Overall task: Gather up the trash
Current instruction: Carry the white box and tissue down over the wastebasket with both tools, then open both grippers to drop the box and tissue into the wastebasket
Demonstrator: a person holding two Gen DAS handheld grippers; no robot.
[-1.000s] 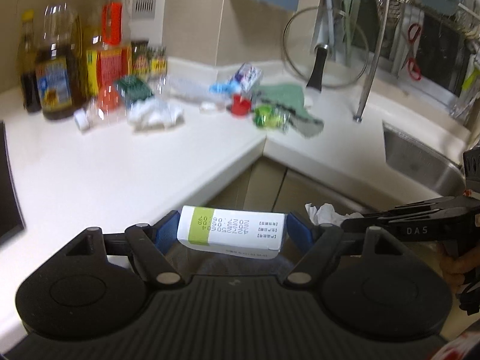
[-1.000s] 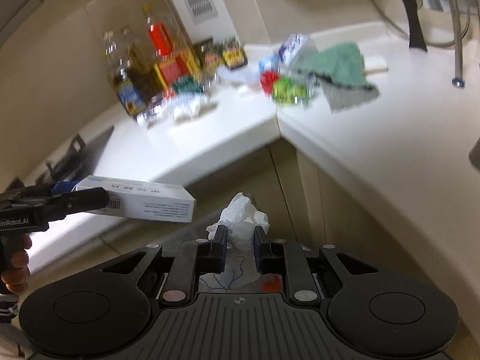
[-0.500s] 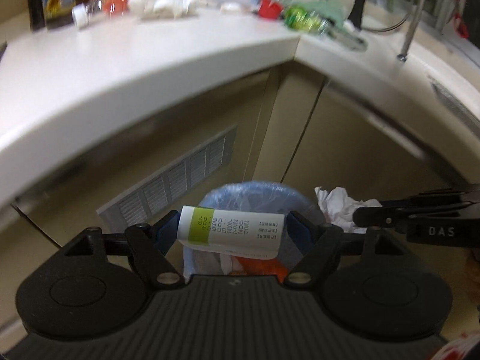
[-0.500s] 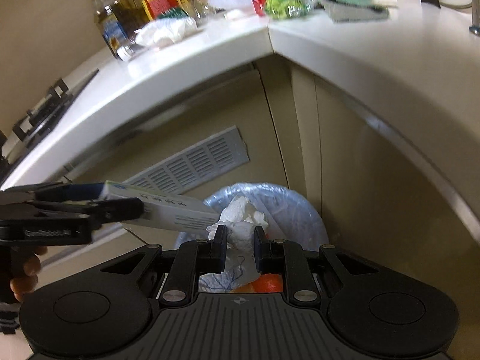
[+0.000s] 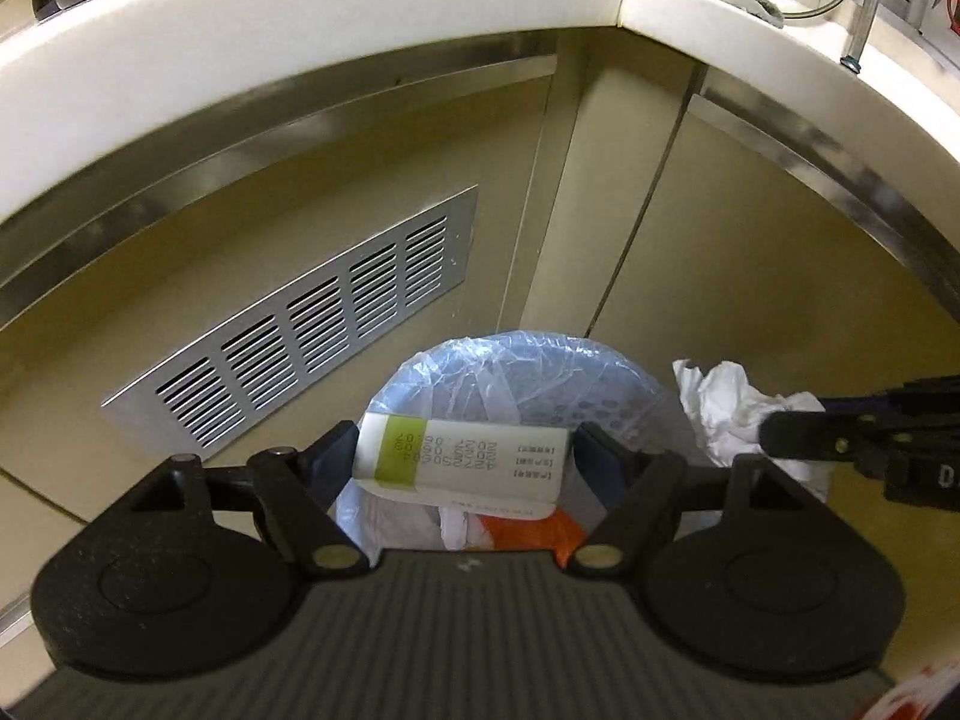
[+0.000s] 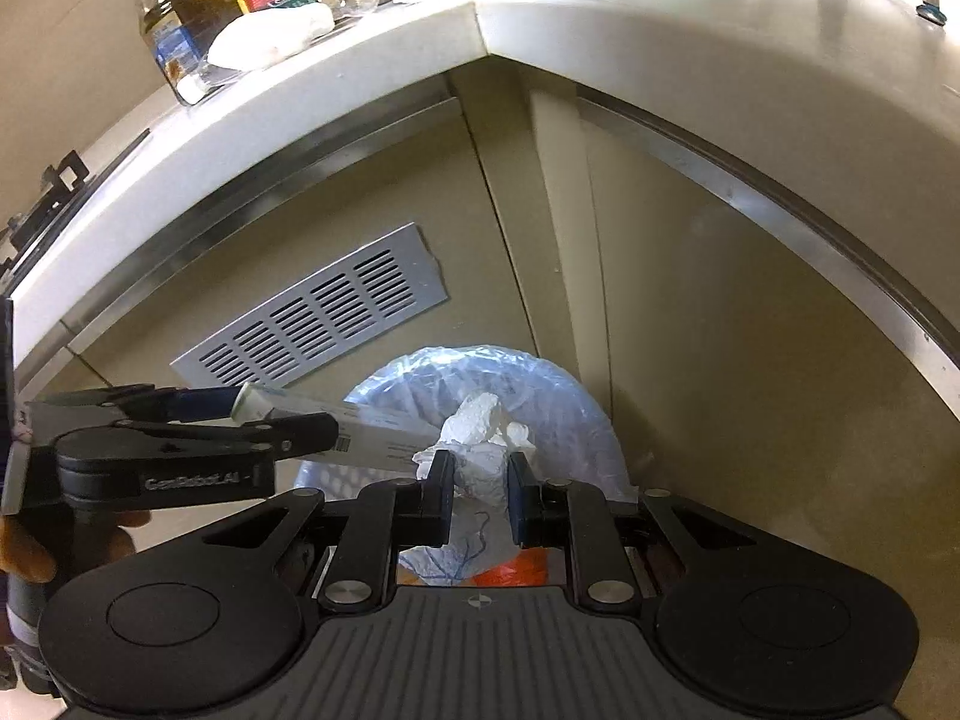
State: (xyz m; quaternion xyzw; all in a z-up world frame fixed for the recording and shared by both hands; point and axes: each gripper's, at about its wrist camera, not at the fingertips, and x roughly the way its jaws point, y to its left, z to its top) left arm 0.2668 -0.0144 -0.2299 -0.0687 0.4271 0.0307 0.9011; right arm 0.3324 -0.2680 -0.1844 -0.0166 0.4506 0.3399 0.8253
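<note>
Left gripper stands wide, clamping a white carton end to end — long axis across the fingers, directly above the lined bin. Right gripper, nearly closed, pinches a crumpled tissue over the same mouth. Cabinet fronts stand close behind; open room below.

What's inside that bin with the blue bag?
The bin is lined with a bluish plastic bag; white crumpled wrapping and something orange lie inside. The held box, the tissue and the fingers cover the rest.
</note>
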